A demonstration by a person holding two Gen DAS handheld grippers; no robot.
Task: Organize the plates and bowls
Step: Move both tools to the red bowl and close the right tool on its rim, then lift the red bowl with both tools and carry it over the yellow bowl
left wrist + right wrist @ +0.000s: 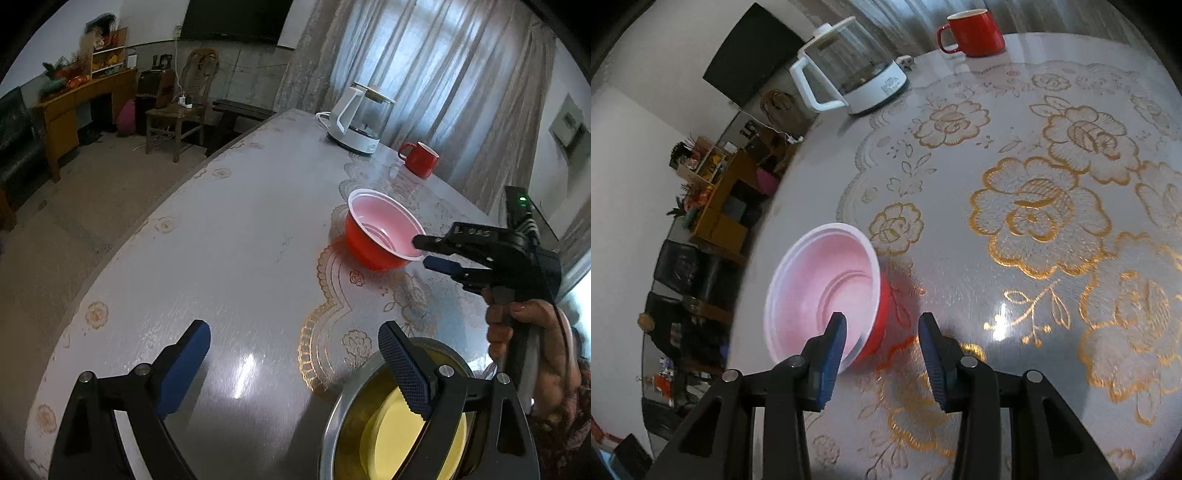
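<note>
One red bowl (827, 291) remains beside the kettle (849, 70).
My right gripper (882, 354) jaws, half-open, straddle its rim; closing off-centre may tip it. Left gripper (295, 369) jaws wide, empty.

Both fisheye wrist cameras look steeply down along their fingers at the glossy gold-flowered table (229, 236). They share the red plastic bowl (380, 236), close in the right view, perhaps slightly motion-blurred.
</note>
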